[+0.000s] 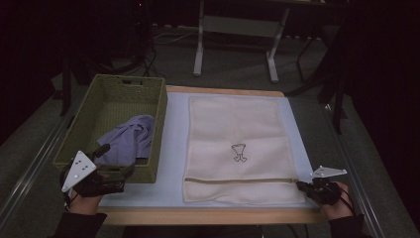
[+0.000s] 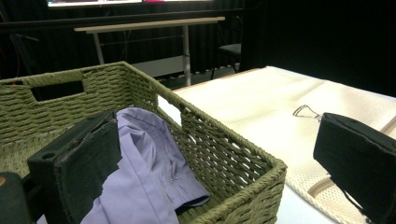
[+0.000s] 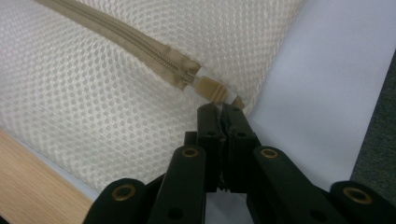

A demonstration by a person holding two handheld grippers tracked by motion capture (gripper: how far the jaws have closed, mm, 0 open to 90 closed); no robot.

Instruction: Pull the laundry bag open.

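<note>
Closest to the lens, my right gripper [image 3: 223, 109] has its black jaws pressed together on the clear pull tab [image 3: 212, 87] at the end of the zipper [image 3: 116, 35], though whether the pads truly pinch the tab or merely meet just behind it is hard to tell from this angle.

Beneath everything, the wooden table [image 1: 213, 216] carries a pale blue mat [image 1: 173, 148]. On the mat lies a cream mesh laundry bag [image 1: 237, 129], flat, a small line drawing at its middle, its zipper running across near my edge of the table. To the bag's left stands a green woven basket [image 1: 89, 116], and in it a crumpled lilac garment [image 1: 130, 136].

My left gripper [image 1: 106, 176] hovers at the basket's near corner, jaws spread wide: one sits over the lilac cloth, the other out over the bag, touching neither.

The pull tab, smallest of all, lies at the bag's right edge, on the mat.
</note>
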